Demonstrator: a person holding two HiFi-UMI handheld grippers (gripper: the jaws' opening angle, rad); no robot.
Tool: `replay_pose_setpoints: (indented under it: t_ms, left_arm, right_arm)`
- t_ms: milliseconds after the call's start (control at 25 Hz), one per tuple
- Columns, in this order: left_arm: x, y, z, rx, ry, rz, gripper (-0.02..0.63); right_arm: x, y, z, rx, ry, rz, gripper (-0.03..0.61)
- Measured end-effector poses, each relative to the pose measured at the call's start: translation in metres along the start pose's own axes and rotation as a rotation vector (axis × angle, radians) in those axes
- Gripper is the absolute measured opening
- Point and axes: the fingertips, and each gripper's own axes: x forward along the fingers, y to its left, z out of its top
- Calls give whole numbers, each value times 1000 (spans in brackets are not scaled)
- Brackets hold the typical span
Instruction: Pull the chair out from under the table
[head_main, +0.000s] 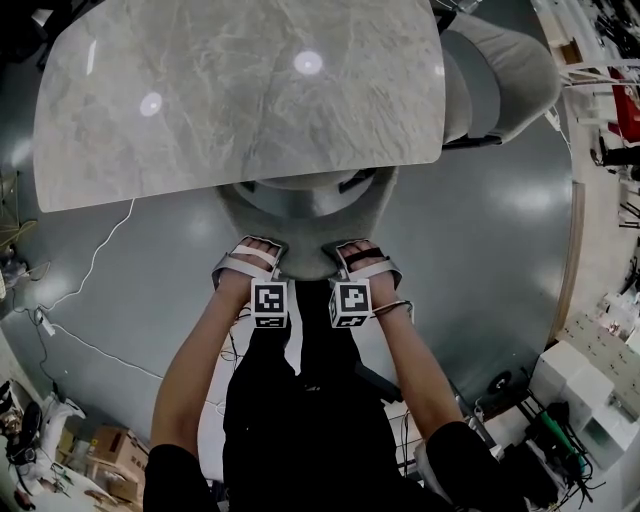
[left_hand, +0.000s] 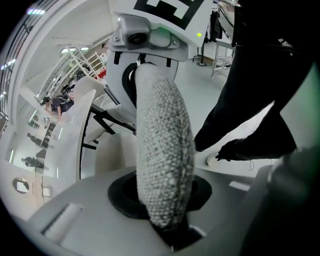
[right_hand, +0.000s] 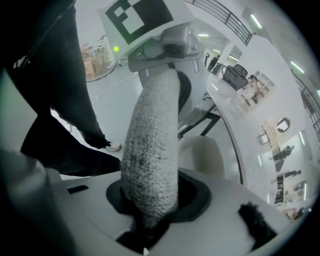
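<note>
**Both grippers on the chair back, pull line runs straight back toward the person**

Left gripper (head_main: 250, 262): jaws partly closed and pinching the backrest rim (left_hand: 165, 150). The nubbly fabric fills the gap between them and narrows where they bite. Right gripper (head_main: 360, 262): same, clamped on the same rim. Both point steeply down and straddle the rim from above, one jaw on the seat side and one on the person's side.

Rim axis: it runs sideways from one gripper to the other in a gentle curve. The grippers sit near each other, one each side of the rim's middle. Neither hand is nearer, so the grip looks symmetric.

Ahead of and below the grippers: the chair (head_main: 305, 215) is tucked under the near edge of the desk (head_main: 240, 90). Only the backrest and a strip of seat show.

Behind the grippers: the person's legs (head_main: 300, 420), directly in the pull line.

Off to the right and ahead of the right gripper: a second chair (head_main: 500, 70) at the desk's far corner, well apart from this one.

My read:
- The pull goes straight back, square to the rim axis, with both hands together.
- An uneven pull would likely yaw the chair.
- The person probably has to step back to make room.
- The rim padding looks soft, so slip at the pads is the likely failure.
</note>
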Motion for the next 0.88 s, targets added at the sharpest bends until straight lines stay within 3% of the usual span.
replay_pose_setpoints:
  t_ms: [400, 880]
  left_arm:
    - [-1, 1, 0, -8, 7, -1, 86]
    - [-7, -33, 3, -11, 5, -27, 81]
  right_arm:
    - [1, 0, -1, -1, 8, 14, 104]
    - [-3, 29, 13, -4, 3, 15, 100]
